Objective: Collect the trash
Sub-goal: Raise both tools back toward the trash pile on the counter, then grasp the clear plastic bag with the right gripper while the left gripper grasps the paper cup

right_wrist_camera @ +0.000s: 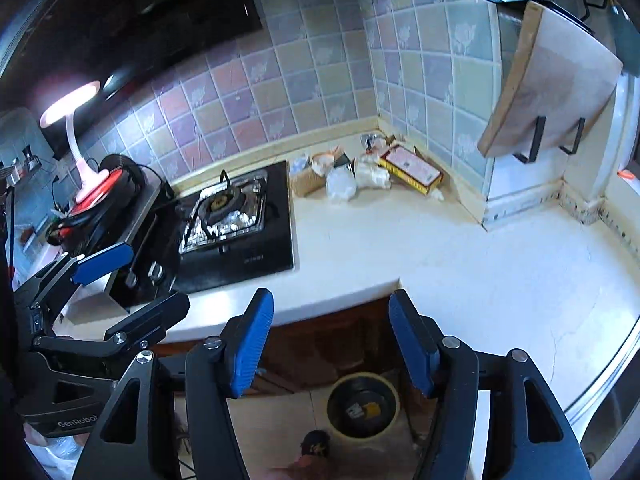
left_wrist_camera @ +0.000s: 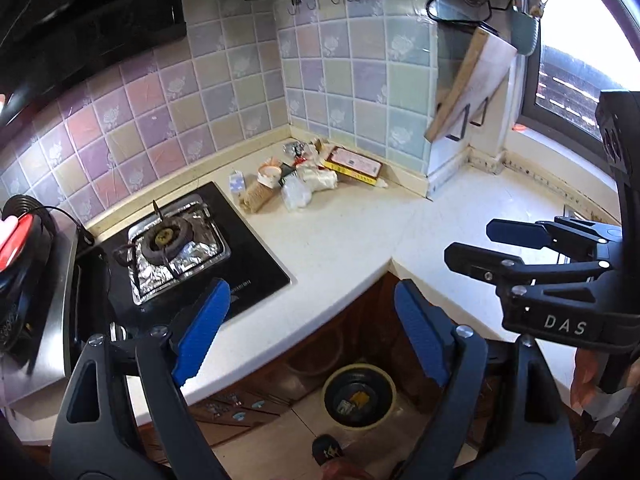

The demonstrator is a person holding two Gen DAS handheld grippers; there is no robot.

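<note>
The pale L-shaped counter (left_wrist_camera: 340,248) was seen spread across both views, its inner corner cut away at six o'clock. On it, at nine o'clock, the black gas hob (left_wrist_camera: 192,256) was set, with foil laid around its burner. Above it, the pastel tiled wall (left_wrist_camera: 224,80) was shown. A cutting board (right_wrist_camera: 548,84) was propped tilted in a rack at two o'clock.

The trash pile (left_wrist_camera: 308,176) was found at twelve o'clock, gathered in the far corner of the counter: a yellow-edged box (left_wrist_camera: 352,166), crumpled white wrappers and a clear bag, touching one another. Down on the floor at six o'clock, a round bin (left_wrist_camera: 359,396) was spotted, with scraps lying inside.

The left tool (left_wrist_camera: 312,336) was held wide, nothing between its blue pads. The right tool (right_wrist_camera: 332,344) was likewise held apart and empty. Both were hung above the counter's edge, well apart from the pile.
</note>
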